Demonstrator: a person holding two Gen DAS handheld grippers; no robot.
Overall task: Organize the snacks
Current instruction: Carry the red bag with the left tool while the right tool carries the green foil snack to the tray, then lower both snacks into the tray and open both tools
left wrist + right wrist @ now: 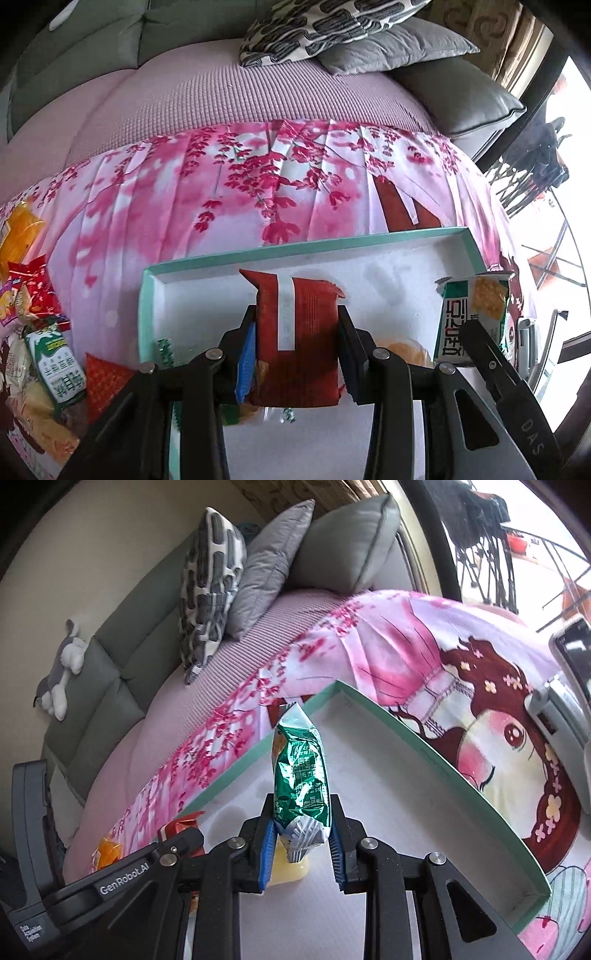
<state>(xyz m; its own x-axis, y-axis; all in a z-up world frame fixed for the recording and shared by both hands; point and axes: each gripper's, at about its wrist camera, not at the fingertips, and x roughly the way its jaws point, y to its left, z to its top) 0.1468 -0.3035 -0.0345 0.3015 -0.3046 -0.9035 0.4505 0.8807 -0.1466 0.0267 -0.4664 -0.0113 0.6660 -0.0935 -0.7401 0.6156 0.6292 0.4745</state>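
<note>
My left gripper (297,347) is shut on a dark red snack packet (299,332) and holds it over the white floor of a shallow teal-rimmed box (295,245). My right gripper (301,834) is shut on a green foil snack packet (301,775), held upright over the same box (424,734). That green packet and the right gripper's finger also show at the right of the left wrist view (469,317). A yellow packet (286,871) lies in the box under the right gripper. The left gripper with its red packet (181,827) shows at the lower left of the right wrist view.
A pile of loose snack packets (40,332) lies on the pink floral sheet (221,192) left of the box. Cushions (258,565) and a grey sofa back stand behind. A plush toy (61,668) lies on the sofa back. A phone on a stand (569,686) is at far right.
</note>
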